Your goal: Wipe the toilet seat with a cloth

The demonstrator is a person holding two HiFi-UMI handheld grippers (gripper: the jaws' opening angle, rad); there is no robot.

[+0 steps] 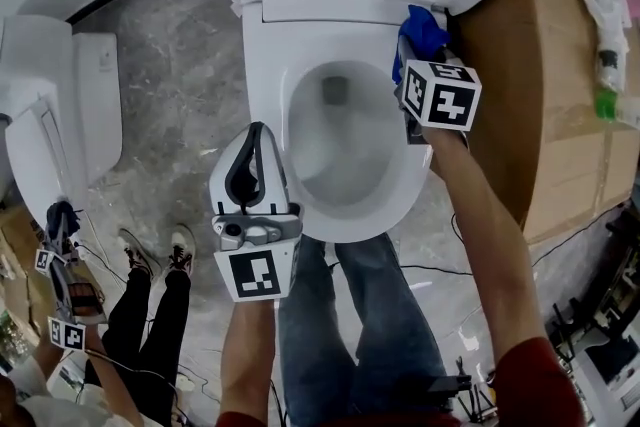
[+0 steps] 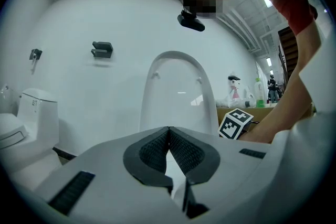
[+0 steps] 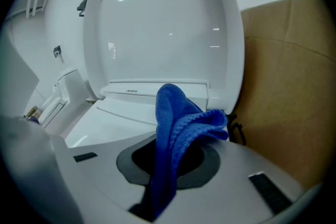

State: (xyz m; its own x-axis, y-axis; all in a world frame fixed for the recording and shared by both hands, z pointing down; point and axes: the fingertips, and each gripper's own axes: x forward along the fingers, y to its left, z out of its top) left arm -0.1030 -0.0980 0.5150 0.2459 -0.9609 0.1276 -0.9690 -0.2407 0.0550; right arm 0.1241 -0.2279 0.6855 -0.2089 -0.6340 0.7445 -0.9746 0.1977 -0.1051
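Observation:
The white toilet seat (image 1: pixel 268 85) lies down around the bowl, with the lid (image 3: pixel 163 23) raised behind it. My right gripper (image 1: pixel 413 53) is at the seat's back right corner, shut on a blue cloth (image 1: pixel 424 27). In the right gripper view the cloth (image 3: pixel 176 134) bunches up out of the jaws, just before the seat's hinge. My left gripper (image 1: pixel 257 128) hovers by the seat's front left rim, shut, with nothing in it. In the left gripper view its pads (image 2: pixel 152 150) meet at the tips, facing the lid (image 2: pixel 176 97).
A tall cardboard box (image 1: pixel 545 85) stands tight against the toilet's right side, with bottles (image 1: pixel 605 65) on top. A second toilet (image 1: pixel 60 115) is on the left. Another person (image 1: pixel 150 315) stands at the lower left. My own legs (image 1: pixel 350 315) are before the bowl.

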